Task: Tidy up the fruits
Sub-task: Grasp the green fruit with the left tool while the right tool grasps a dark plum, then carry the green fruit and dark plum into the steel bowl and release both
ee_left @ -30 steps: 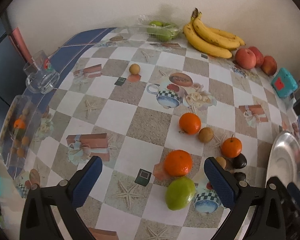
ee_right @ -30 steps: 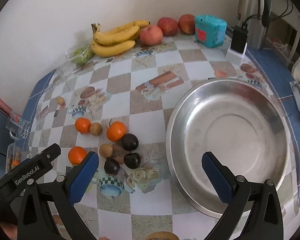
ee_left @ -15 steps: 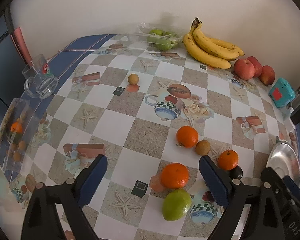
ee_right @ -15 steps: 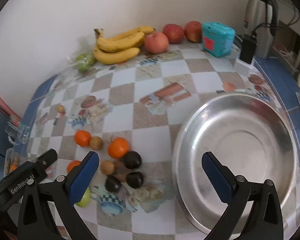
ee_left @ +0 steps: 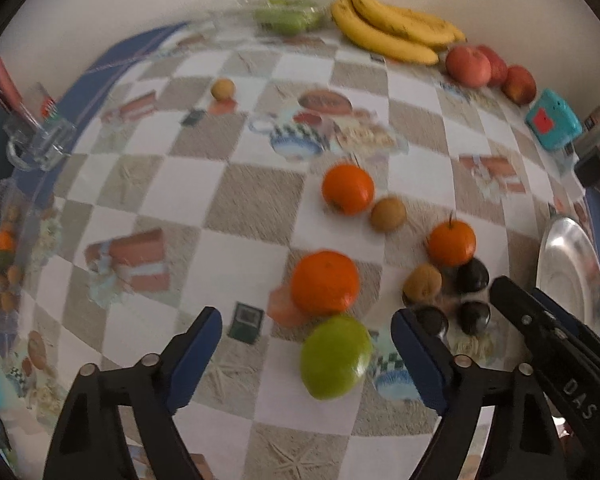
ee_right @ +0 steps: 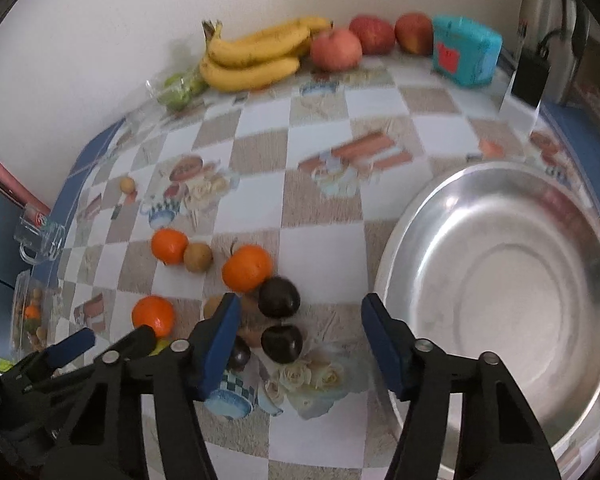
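Your left gripper (ee_left: 306, 344): closing, green lime (ee_left: 335, 356) between, untouched | your right gripper (ee_right: 296, 330): closing around dark plum (ee_right: 281, 344), untouched | steel bowl (ee_right: 500, 208): whole only in right view

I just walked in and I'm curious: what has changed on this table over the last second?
Both claws sank toward the fruit and are closing. The left claw now frames the green round lime; the right claw frames a dark round plum. Neither pinches anything yet. The fruit, yellow bananas and shiny metal bowl stayed put.
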